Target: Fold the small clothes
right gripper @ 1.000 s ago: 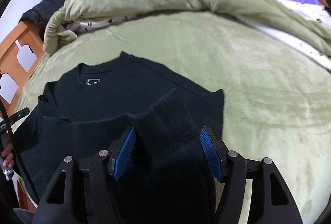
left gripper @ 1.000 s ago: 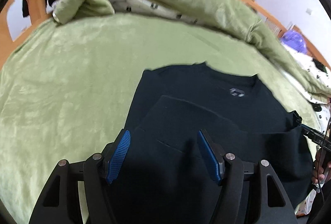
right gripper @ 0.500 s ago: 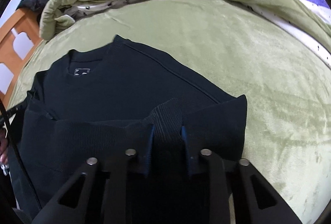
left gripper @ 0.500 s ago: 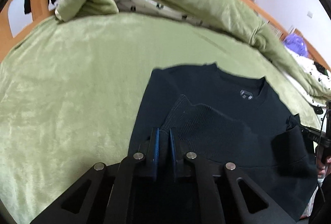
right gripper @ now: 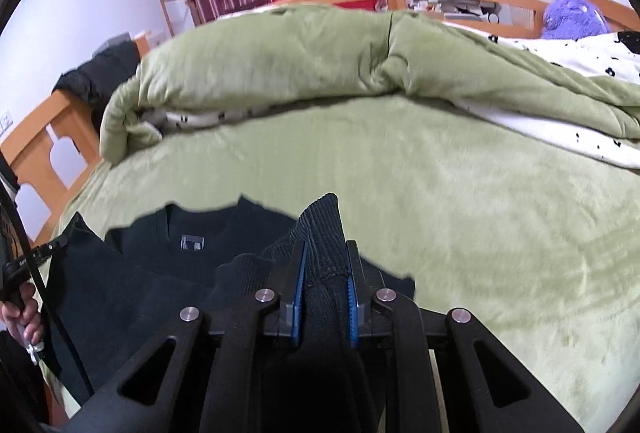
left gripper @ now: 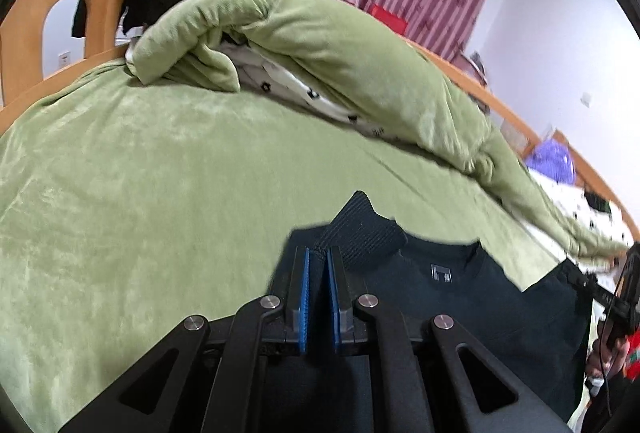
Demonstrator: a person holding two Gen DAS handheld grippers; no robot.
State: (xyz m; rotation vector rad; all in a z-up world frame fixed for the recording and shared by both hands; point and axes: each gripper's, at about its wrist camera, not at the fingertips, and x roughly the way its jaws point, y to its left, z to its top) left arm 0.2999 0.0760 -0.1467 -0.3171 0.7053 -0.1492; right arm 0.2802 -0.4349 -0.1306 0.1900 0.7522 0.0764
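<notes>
A black sweater (left gripper: 472,305) lies on the green bed cover (left gripper: 140,185), collar and small label away from me. My left gripper (left gripper: 319,260) is shut on the sweater's ribbed hem (left gripper: 360,233), lifted above the garment. My right gripper (right gripper: 325,261) is shut on the ribbed hem (right gripper: 322,229) at the other side of the sweater (right gripper: 132,273), also raised over the body. The lower part of the sweater is hidden behind both grippers.
A rolled green duvet (right gripper: 320,61) with white spotted lining lies across the far side of the bed. A wooden bed frame (left gripper: 40,17) with dark clothes hung on it is at the left. A purple plush toy (right gripper: 576,17) sits far right. Green cover (right gripper: 480,213) spreads beyond the sweater.
Both grippers went from open over the hem to shut on it, then lifted the hem and carried it forward toward the collar.
</notes>
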